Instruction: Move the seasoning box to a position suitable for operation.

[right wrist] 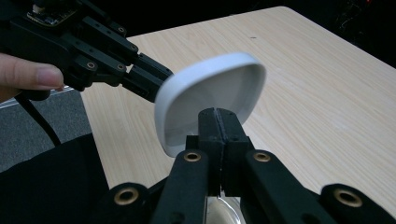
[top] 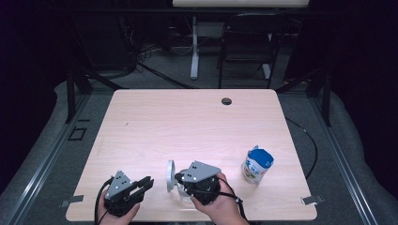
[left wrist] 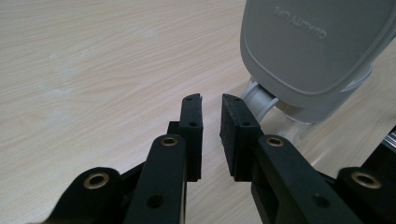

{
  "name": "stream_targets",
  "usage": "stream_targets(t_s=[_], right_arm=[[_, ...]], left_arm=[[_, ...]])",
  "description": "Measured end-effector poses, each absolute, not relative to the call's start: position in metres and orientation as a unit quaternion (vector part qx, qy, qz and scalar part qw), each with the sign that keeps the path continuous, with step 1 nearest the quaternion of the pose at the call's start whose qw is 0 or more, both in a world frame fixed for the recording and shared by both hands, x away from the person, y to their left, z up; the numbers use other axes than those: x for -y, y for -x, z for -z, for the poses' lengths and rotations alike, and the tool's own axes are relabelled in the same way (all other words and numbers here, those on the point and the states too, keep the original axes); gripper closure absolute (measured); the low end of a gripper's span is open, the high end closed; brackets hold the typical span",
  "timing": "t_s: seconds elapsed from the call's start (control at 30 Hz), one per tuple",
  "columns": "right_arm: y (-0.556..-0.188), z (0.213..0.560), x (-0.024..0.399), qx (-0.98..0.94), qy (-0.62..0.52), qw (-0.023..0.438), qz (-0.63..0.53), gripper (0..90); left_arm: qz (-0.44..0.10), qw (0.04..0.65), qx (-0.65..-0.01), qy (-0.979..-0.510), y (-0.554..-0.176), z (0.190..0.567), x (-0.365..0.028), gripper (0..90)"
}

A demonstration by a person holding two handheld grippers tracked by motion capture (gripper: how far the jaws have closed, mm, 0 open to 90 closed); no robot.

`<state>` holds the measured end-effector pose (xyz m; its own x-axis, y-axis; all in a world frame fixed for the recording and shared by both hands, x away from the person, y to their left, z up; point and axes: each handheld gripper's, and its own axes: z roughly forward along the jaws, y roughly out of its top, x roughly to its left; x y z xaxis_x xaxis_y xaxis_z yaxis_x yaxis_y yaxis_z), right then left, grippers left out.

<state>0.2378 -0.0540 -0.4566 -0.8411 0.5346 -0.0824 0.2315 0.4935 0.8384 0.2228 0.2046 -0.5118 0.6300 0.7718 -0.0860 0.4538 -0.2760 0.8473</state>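
Observation:
A white rounded lid [top: 170,176] stands on edge near the table's front edge, just left of my right gripper [top: 180,180]. In the right gripper view its hollow inner side [right wrist: 210,93] faces me and my right gripper [right wrist: 218,116] has its jaws pressed together at the lid's lower part. Something clear [right wrist: 224,212] shows below the jaws. My left gripper [top: 149,180] points at the lid from the left, a short way off. In its own view the left gripper [left wrist: 211,105] has a narrow gap with nothing in it, and the lid's grey-white back [left wrist: 313,46] rises at the upper right.
A white tin with a blue lid [top: 257,165] stands upright at the front right of the wooden table [top: 187,122]. A cable hole [top: 226,101] sits near the far edge. A black chair [top: 246,42] and a desk leg stand beyond the table.

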Motion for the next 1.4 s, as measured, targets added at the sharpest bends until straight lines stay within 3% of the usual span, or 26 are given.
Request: stream_targets(t_s=[0.47,0.63,1.07,1.4], right_arm=[[-0.237,0.465,0.077,-0.841,-0.246,0.177,-0.448,83.5],[-0.236,0.475,0.097,-0.832,-0.266,0.184,-0.45,75.8],[-0.229,0.494,0.14,-0.812,-0.303,0.195,-0.458,56.9],[-0.22,0.501,0.152,-0.812,-0.306,0.198,-0.455,51.3]], left_arm=[[-0.175,0.463,-0.402,-0.771,-0.224,0.512,-0.208,73.0],[-0.179,0.461,-0.408,-0.767,-0.225,0.515,-0.211,66.1],[-0.182,0.464,-0.416,-0.761,-0.231,0.517,-0.215,59.3],[-0.188,0.466,-0.419,-0.756,-0.23,0.512,-0.217,58.1]])
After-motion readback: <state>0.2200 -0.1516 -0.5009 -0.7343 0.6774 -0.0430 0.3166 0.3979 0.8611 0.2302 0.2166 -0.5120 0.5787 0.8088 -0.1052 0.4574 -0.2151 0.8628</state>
